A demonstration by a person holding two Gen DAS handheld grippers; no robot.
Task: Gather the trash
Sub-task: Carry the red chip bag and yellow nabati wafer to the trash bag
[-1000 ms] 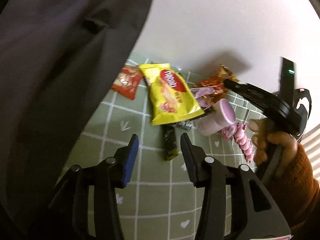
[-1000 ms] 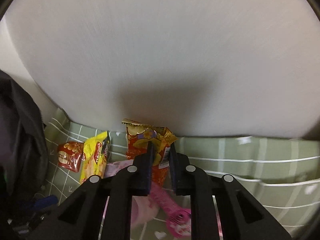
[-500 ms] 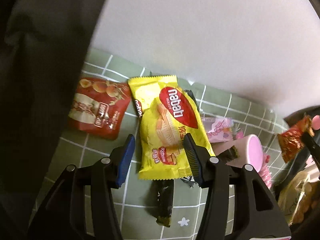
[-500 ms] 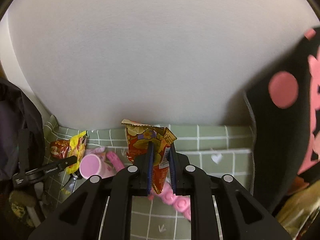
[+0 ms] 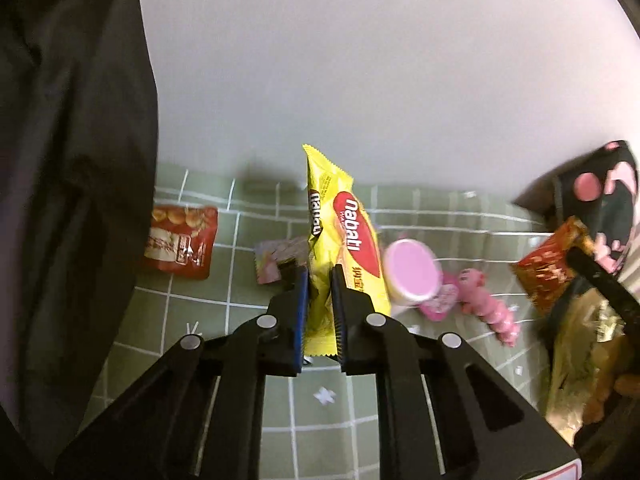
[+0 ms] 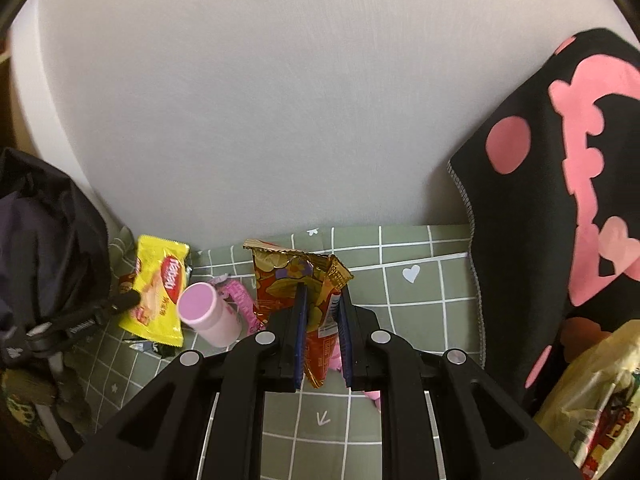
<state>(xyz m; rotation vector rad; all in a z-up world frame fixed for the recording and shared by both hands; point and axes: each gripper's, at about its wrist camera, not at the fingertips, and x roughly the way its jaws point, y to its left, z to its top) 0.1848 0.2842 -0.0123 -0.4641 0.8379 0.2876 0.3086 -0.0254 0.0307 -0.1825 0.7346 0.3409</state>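
1. Between the left claw [image 5: 319, 304] pads sits the yellow wafer pack [image 5: 344, 232]; jaws closing on its lower end, pack standing up off the green checked surface [image 5: 200, 280], likely gripped low so it hangs clear for carrying. Red snack packet [image 5: 182, 240], pink cup [image 5: 412, 268] and pink toy [image 5: 488, 304] lie on the surface, uncollected.
2. Right wrist view: right claw [image 6: 322, 320] clamps a red-gold wrapper [image 6: 296, 280], held upright above the surface, probably headed for the plastic bag [image 6: 592, 396] at right.
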